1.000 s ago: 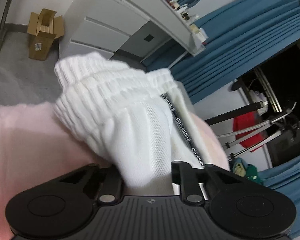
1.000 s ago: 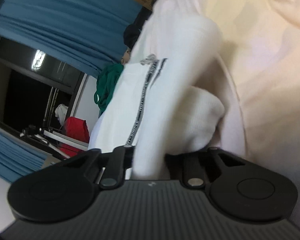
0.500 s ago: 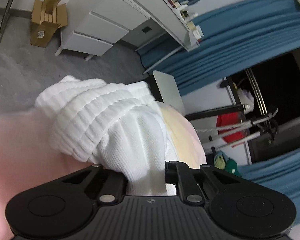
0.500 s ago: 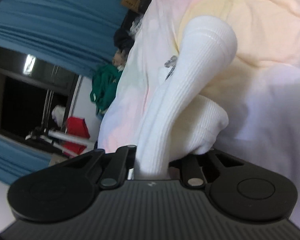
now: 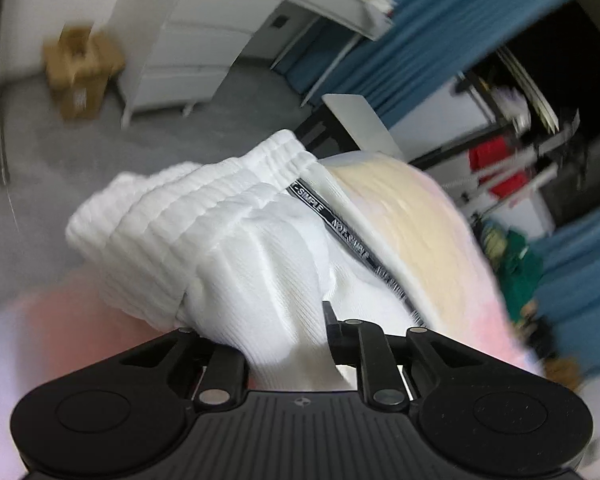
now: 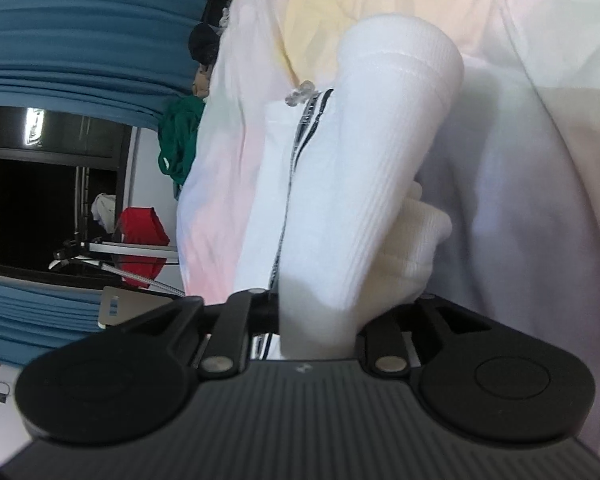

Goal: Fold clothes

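Note:
White ribbed trousers (image 5: 228, 240) with an elastic waistband and a black lettered side stripe (image 5: 340, 236) lie bunched over a pastel pink and yellow bed cover (image 5: 420, 240). My left gripper (image 5: 284, 344) is shut on the waistband end. In the right wrist view my right gripper (image 6: 320, 320) is shut on another fold of the white trousers (image 6: 372, 168), which loops up above the cover (image 6: 540, 160). The fingertips of both grippers are hidden in cloth.
White drawers (image 5: 192, 60) and a cardboard box (image 5: 80, 72) stand on the grey floor beyond the bed. Blue curtains (image 5: 440, 28), a red item on a metal rack (image 6: 140, 236) and green clothes (image 6: 180, 140) lie past the bed's edge.
Both grippers have kept their hold and moved with the trousers. The left view has swung and the black stripe shows again. The right gripper's fold has come lower onto the cover.

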Tool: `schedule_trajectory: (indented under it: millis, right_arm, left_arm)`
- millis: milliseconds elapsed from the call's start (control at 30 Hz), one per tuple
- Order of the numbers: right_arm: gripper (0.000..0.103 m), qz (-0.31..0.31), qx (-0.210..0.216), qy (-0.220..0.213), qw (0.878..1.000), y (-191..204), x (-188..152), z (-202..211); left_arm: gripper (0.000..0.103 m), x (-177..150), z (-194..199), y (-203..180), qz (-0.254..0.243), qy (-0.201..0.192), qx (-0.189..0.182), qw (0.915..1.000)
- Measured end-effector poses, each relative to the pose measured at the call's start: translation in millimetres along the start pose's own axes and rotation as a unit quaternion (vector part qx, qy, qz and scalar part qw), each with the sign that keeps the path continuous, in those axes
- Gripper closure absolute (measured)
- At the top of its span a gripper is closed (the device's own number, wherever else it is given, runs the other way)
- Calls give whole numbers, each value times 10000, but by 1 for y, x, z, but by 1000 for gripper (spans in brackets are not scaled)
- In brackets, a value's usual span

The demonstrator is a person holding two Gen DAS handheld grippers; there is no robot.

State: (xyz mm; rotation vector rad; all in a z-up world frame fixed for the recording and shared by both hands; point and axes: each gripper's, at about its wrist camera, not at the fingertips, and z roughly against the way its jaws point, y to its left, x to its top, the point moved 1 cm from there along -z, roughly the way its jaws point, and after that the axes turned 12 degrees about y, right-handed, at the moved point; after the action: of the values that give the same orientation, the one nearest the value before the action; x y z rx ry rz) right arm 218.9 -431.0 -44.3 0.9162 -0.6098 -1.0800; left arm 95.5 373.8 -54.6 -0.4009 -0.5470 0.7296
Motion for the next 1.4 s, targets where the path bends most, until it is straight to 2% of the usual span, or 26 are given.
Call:
schedule_trajectory:
  millis: [67, 133, 233, 300, 367, 433, 533, 700, 833, 933, 1100, 1200, 1300, 1400]
  right_arm:
    - [55, -94, 104, -84, 9999, 1, -4, -1]
    - [46, -247, 153, -133, 9995, -3, -5, -2]
    - [45, -299, 26, -186, 9994, -7, -2, -2]
    - [45, -368, -33, -250, 9990, -12, 0, -1]
    - [45, -413, -1, -274, 9988, -15, 1, -2]
    - [45, -354, -79, -291, 9989, -15, 1, -3]
    - [45, -282, -90, -296, 9991, -15, 3, -5]
    - [45, -283, -50, -323, 9991, -19, 8, -6]
    - [45, -70, -139, -295, 9994, -16, 10, -4]
    - [45, -93, -50, -406, 9991, -14, 10, -2]
    - [45, 55, 350, -540, 9979, -9, 8, 4]
    - [45, 142, 449, -559, 9973, -6, 9, 6]
    - [45, 129, 379, -556, 9976, -6, 12, 5]
    - [45, 143, 371, -595, 9974, -4, 13, 4]
  left_arm:
    - [76, -8, 4, -12, -248, -70, 340, 9991]
    - [71, -16, 8, -24, -432, -124, 647, 9969]
    - [58, -26, 16, -38, -567, -139, 810, 9950]
    - [54, -35, 21, -44, -650, -140, 913, 9936]
    - [44, -44, 30, -48, -671, -235, 1028, 9922]
    - [29, -52, 42, -52, -643, -487, 1050, 9912]
    - [23, -69, 57, -63, -859, -892, 1111, 9861]
    - [22, -103, 57, -104, -1805, -1196, 1134, 9697]
    - [22, -125, 35, -140, -2445, -943, 897, 9609]
    - [22, -137, 21, -168, -2807, -792, 753, 9536]
    - [22, -162, -14, -210, -3199, -595, 422, 9446]
    - [22, -173, -37, -220, -3230, -630, 276, 9439]
    - [23, -175, -62, -220, -3243, -491, 353, 9440]
    - [24, -175, -84, -212, -3378, -468, 653, 9378]
